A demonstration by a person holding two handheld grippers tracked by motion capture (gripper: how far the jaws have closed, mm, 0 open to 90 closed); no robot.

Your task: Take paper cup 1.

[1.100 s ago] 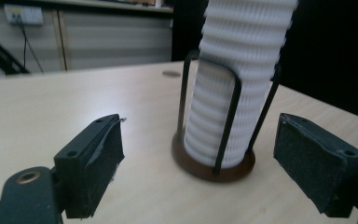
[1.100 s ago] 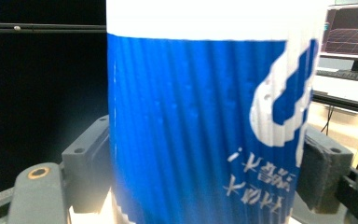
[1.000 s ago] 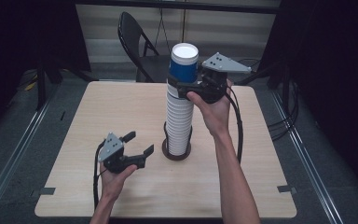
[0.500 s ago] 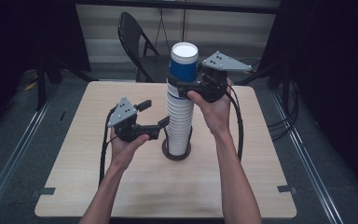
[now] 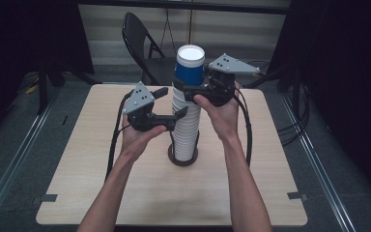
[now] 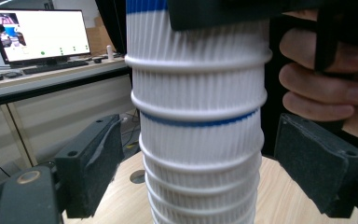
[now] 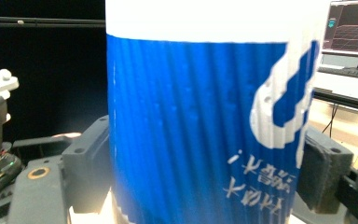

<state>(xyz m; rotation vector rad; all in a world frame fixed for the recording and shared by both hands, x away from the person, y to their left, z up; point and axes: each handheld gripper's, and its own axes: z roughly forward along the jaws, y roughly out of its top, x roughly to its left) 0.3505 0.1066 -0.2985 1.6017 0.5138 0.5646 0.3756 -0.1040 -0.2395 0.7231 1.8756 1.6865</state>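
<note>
Fingers of our right gripper pinch the blue top cup at the head of the stack of white cups, one pad on each side of it; in the right gripper view the pads press against the blue ribbed wall, and the printing on it reads upside down. Our left gripper has its fingers spread around the stack lower down; in the left gripper view both pads stand clear of the white ribs, with a gap on either side.

Much is hidden. We cannot see inside the top cup beyond its white mouth, and how many cups sit nested below is hard to count. The dark round base under the stack is mostly covered by it. The far pad of the left gripper is lost behind the stack in the high view. The cup's rim is cut off in the right gripper view.

The stack stands near the middle of the table, a little toward 12 o'clock, with a chair beyond at 11.

Compared with a second ago, our left gripper has risen from the table at 8 o'clock of the stack and closed in on it; our right gripper holds the same place.
</note>
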